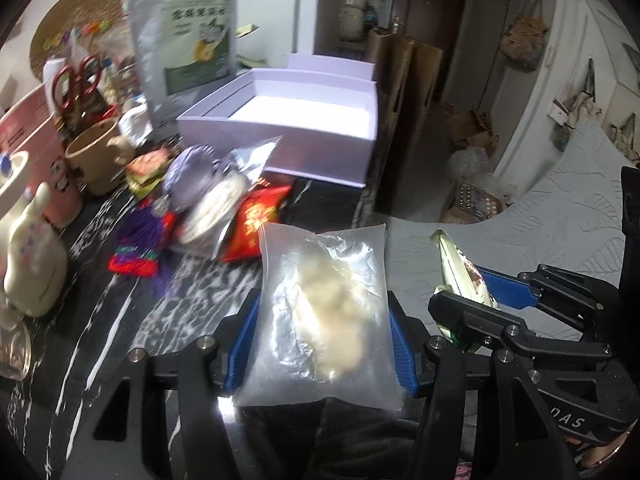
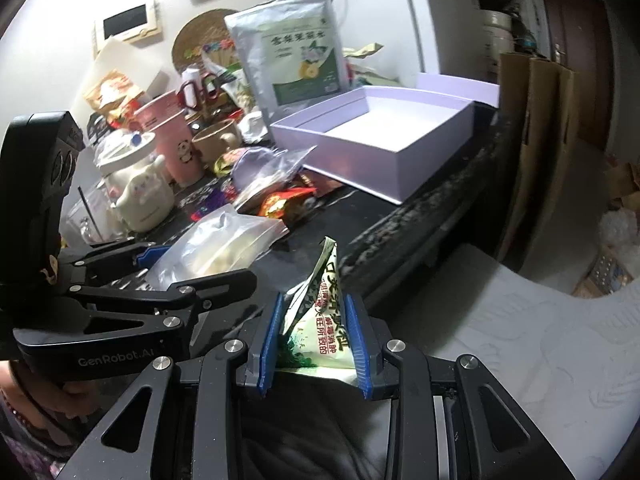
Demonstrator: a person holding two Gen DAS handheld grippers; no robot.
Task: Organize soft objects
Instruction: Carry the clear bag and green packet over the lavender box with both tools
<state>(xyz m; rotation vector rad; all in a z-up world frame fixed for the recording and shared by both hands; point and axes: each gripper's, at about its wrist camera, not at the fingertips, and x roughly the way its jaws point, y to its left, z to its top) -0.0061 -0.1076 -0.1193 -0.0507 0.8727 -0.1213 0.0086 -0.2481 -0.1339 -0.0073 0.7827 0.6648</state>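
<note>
Holding both loads up and short of the table edge, you had the white box point(image 1: 280, 136) lying ahead and far from the fingers, with the heap of loose packets point(image 1: 208, 204) between it and you on the dark table point(image 1: 120, 320).

On the left, your left gripper point(image 1: 324, 320) was closed partway on the clear bag point(image 1: 324, 304), its blue pads pressed to the bag's two long sides. The bag's long axis ran straight out along the fingers, toward the box, and its pale soft filling sat between the pads.

To the right, your right gripper point(image 2: 316, 340) was nearly closed on the green-and-white sachet point(image 2: 320, 312). The sachet stood upright between the pads, its pointed top sticking out past the fingertips toward the table's near edge point(image 2: 400, 232).

I judged the two hands about level with each other, side by side and just apart. The box's open top faced up, its near wall turned toward you, so either load would have had to pass over the heap or round its right side. The left hand looked slightly better lined up with the box's opening.
</note>
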